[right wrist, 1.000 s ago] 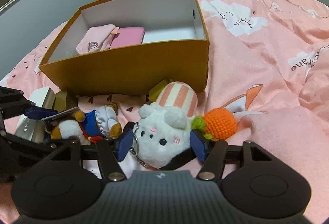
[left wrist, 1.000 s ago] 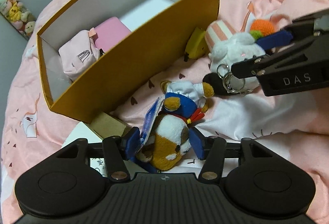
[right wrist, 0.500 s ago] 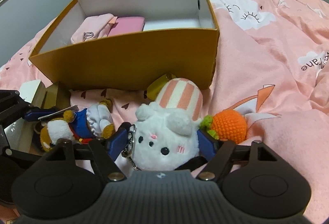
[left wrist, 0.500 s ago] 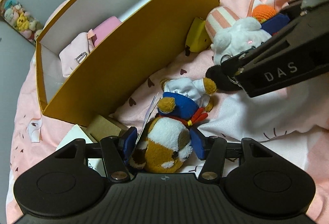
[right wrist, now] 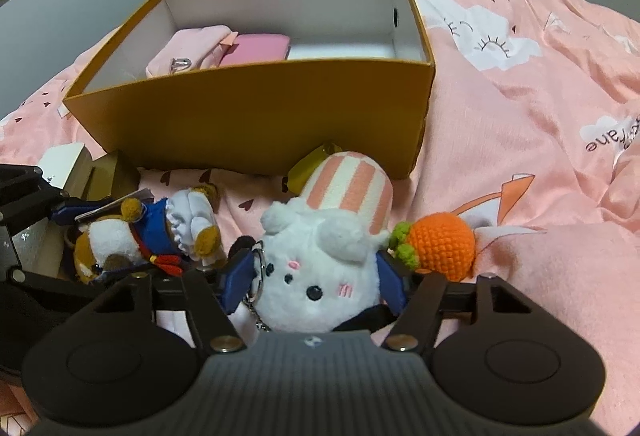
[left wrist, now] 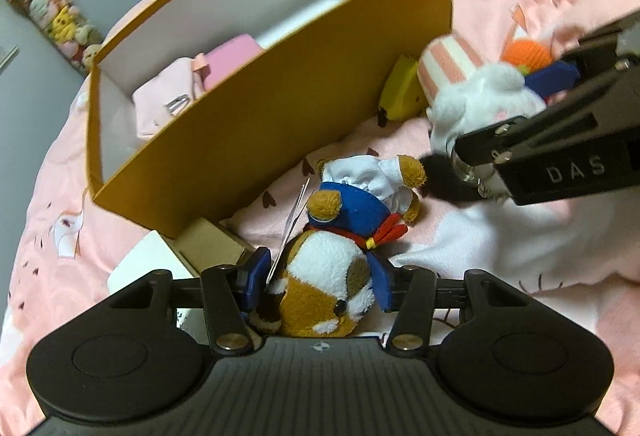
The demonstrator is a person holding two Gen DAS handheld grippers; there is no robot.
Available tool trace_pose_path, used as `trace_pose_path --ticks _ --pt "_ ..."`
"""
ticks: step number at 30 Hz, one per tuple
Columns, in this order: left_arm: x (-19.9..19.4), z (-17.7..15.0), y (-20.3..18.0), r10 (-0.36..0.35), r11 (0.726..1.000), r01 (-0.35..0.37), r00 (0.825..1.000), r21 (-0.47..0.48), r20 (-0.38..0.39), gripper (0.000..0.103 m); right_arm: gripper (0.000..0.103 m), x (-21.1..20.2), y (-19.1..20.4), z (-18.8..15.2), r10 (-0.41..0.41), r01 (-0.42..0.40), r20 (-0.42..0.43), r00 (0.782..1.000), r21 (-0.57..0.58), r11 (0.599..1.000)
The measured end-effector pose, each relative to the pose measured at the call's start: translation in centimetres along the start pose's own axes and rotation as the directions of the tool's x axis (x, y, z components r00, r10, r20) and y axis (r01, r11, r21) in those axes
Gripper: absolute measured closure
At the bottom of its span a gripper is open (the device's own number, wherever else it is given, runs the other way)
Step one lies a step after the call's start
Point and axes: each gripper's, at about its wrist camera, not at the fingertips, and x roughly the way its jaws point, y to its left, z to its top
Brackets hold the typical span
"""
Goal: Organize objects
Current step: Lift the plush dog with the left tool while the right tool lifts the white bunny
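The left gripper (left wrist: 318, 282) has its fingers clamped on the dog plush (left wrist: 324, 288); the right gripper (right wrist: 316, 286) grips the white plush (right wrist: 316, 276). Both lie on the bed (right wrist: 520, 139), just beside the box (right wrist: 256, 115).

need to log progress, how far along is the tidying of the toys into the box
Partly done. The orange box already holds a pale pink pouch and a pink case. In hand: the left gripper clamps the brown dog plush, the right gripper the white plush; neither is in the box yet. The carrot, yellow toy and small boxes remain outside.
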Motion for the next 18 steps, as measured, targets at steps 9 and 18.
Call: trace_pose_path --ticks 9,18 --pt "-1.9 0.3 3.6 -0.115 0.959 0.123 0.992 -0.254 0.043 0.046 0.052 -1.5 -0.4 0.4 0.023 -0.023 0.001 1.000 -0.010 1.000" --pt "-1.2 0.9 7.2 -0.251 0.831 0.256 0.965 -0.494 0.078 0.047 0.037 -0.4 -0.8 1.2 0.034 -0.032 -0.040 0.999 0.030 0.999"
